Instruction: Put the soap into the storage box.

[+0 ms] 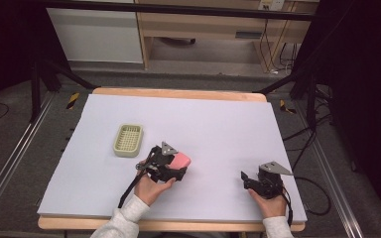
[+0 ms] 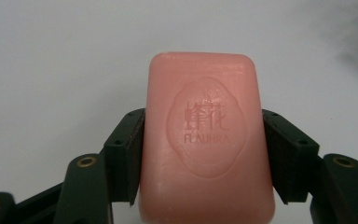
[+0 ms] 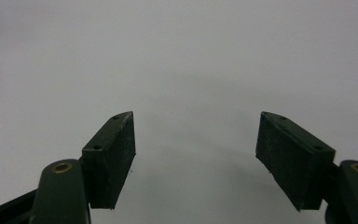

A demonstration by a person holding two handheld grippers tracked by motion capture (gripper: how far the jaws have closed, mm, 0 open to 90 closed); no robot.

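A pink soap bar (image 1: 180, 160) with an embossed stamp sits between the jaws of my left gripper (image 1: 177, 167), which is shut on it near the middle of the table. In the left gripper view the soap bar (image 2: 205, 140) is pressed on both long sides by the black pads (image 2: 131, 149). A pale green slotted soap dish (image 1: 128, 140) lies on the white sheet, up and to the left of that gripper. My right gripper (image 1: 246, 179) rests low at the front right, open, and in the right gripper view nothing lies between the jaws of the right gripper (image 3: 196, 154).
A white sheet (image 1: 218, 124) covers the wooden table (image 1: 178, 93). Black stand legs and cables run along both sides of the table. A wooden cabinet (image 1: 213, 25) stands behind it on the floor.
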